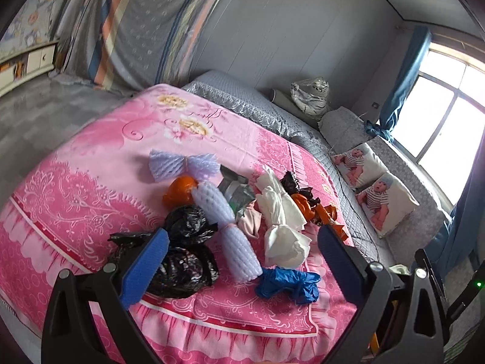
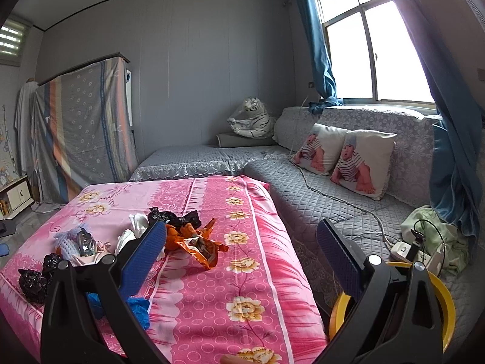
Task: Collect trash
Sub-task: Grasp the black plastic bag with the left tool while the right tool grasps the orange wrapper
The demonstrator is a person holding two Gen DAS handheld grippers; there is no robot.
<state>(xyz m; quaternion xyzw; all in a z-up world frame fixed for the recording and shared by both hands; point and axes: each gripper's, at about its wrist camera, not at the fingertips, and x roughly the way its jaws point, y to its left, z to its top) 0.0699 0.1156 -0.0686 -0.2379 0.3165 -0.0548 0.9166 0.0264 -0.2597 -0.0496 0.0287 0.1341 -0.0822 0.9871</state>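
A pile of trash lies on the pink floral bedspread (image 1: 91, 163): a black plastic bag (image 1: 185, 251), a white foam net sleeve (image 1: 227, 230), crumpled white tissue (image 1: 282, 236), a blue glove (image 1: 288, 282), an orange bag (image 1: 178, 194), a purple foam net (image 1: 182, 165) and an orange wrapper (image 2: 197, 242). My left gripper (image 1: 242, 257) is open and empty above the pile, its fingers either side of the foam sleeve and tissue. My right gripper (image 2: 242, 242) is open and empty above the bedspread (image 2: 257, 273), right of the pile. A yellow-rimmed bin (image 2: 445, 300) sits under it at the lower right.
A grey quilted sofa (image 2: 318, 188) runs along the bed's right side with two baby-print pillows (image 2: 360, 160), a toy tiger (image 2: 251, 118), a white cable and a power strip (image 2: 406, 248). A covered wardrobe (image 2: 81, 127) stands at the left wall.
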